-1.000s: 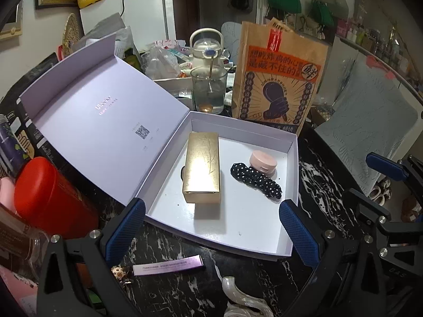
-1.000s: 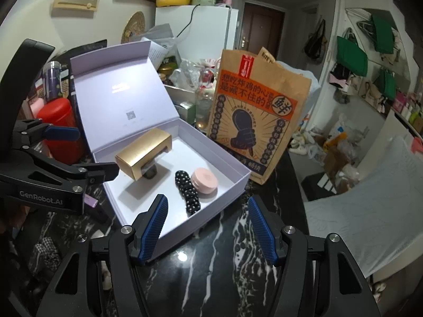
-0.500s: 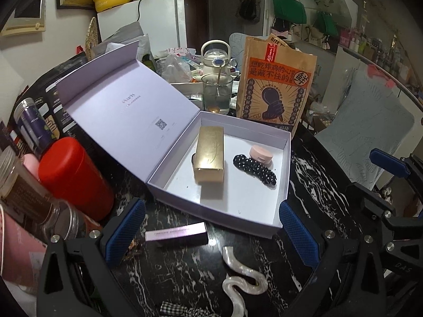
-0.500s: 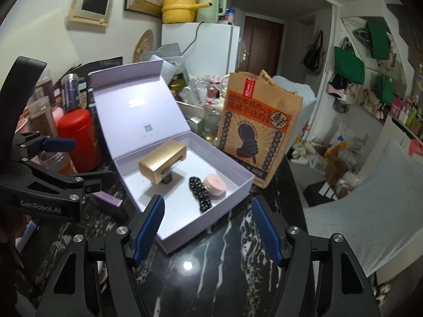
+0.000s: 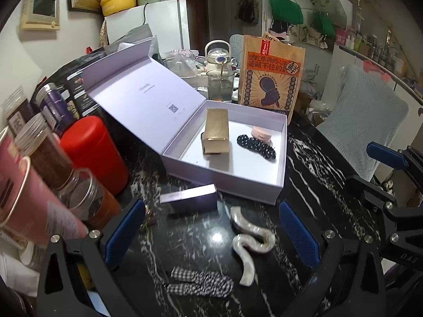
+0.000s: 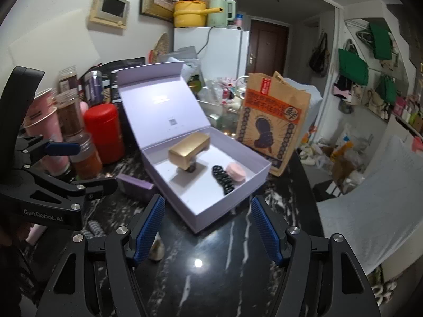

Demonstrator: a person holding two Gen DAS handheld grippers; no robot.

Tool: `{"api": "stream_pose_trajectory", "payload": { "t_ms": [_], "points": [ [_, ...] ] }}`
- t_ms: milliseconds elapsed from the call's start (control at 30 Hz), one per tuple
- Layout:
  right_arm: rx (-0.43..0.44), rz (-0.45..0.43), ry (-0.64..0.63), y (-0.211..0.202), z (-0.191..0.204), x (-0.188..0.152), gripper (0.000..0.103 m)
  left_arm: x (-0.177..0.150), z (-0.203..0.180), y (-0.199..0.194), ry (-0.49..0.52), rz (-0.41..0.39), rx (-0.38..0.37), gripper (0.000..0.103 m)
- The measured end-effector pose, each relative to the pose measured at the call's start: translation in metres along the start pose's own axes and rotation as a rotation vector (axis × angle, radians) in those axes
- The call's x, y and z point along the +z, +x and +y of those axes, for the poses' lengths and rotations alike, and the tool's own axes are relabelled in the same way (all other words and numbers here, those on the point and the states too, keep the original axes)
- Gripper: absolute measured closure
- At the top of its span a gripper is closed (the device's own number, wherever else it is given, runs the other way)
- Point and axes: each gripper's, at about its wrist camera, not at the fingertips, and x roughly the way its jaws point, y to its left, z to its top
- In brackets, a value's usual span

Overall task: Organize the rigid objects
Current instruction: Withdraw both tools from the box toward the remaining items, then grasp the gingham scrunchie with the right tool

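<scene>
An open lilac gift box (image 5: 280, 167) (image 6: 232, 206) lies on the black marble table, lid leaning back. Inside it are a gold box (image 5: 216, 131) (image 6: 189, 148), a black beaded hair clip (image 5: 256, 146) (image 6: 223, 178) and a pink round compact (image 5: 261, 133) (image 6: 236, 171). In front of the box lie a purple slim box (image 5: 189, 199) (image 6: 133, 183), a pearly wavy hair claw (image 5: 249, 243) and a checked fabric bow (image 5: 201, 282). My left gripper (image 5: 208, 233) hangs open over the claw. My right gripper (image 6: 207, 227) stands open before the box's near corner, empty.
A red canister (image 5: 92, 153) (image 6: 104, 132), jars and a pink tube (image 5: 29, 211) crowd the left. A printed paper bag (image 5: 269, 79) (image 6: 272, 126) and a glass mug (image 5: 220, 85) stand behind the box. The table edge drops off at the right.
Both grippers have pulled back from the box, so it looks smaller. The purple box, the wavy claw and the checked bow have come into the left wrist view.
</scene>
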Motion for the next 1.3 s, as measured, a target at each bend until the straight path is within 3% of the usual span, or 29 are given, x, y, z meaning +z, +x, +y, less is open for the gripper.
{"api": "stream_pose_trajectory", "payload": {
  "t_ms": [600, 767, 1300],
  "points": [
    [0.169, 0.054, 0.012, 0.009, 0.05, -0.04, 0.034, -0.065, 0.031, -0.024, -0.031, 0.035, 0.009, 0.0],
    [0.213, 0.058, -0.023, 0.018, 0.07, -0.052, 0.034, -0.081, 0.036, -0.025, -0.041, 0.044, 0.048, 0.0],
    [0.357, 0.131, -0.13, 0.055, 0.109, -0.066, 0.034, -0.121, 0.082, 0.002, -0.134, 0.151, 0.061, 0.0]
  ]
}}
